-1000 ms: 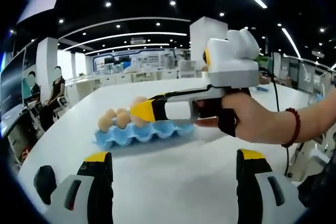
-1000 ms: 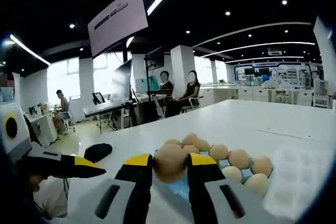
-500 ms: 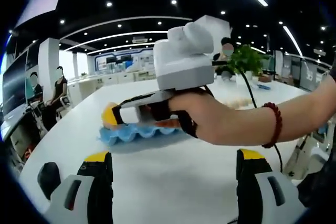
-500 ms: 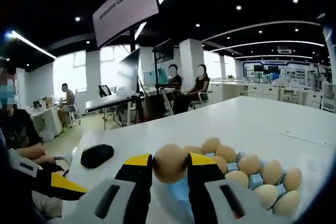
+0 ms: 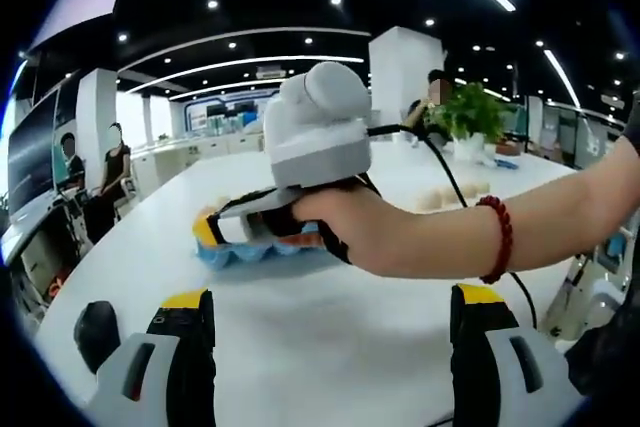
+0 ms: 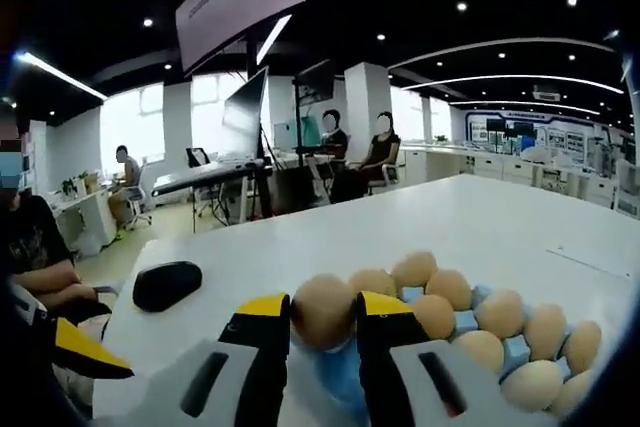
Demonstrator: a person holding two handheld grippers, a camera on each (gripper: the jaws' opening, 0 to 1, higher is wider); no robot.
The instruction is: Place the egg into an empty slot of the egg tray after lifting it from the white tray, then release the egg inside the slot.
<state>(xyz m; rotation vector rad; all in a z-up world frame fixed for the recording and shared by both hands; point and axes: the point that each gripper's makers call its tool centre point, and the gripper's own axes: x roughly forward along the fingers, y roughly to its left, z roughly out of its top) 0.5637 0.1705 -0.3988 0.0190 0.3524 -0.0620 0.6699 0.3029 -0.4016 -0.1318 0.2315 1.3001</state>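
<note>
The right tongs (image 6: 322, 332) have advanced further left over the blue egg tray (image 5: 255, 249) since the earlier frame, the egg (image 6: 322, 311) still clamped between their yellow-tipped jaws at lower centre of the right gripper view. Eggs fill the tray slots (image 6: 500, 350) at lower right. The left tongs (image 5: 330, 317) stand open and empty above the white counter (image 5: 330, 297). A black mouse (image 6: 167, 284) lies at centre left

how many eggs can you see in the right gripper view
9: one egg gripped by the right gripper, eight seated in the blue egg tray beyond, in two rows. More may be hidden behind the fingers or past the rim.
</note>
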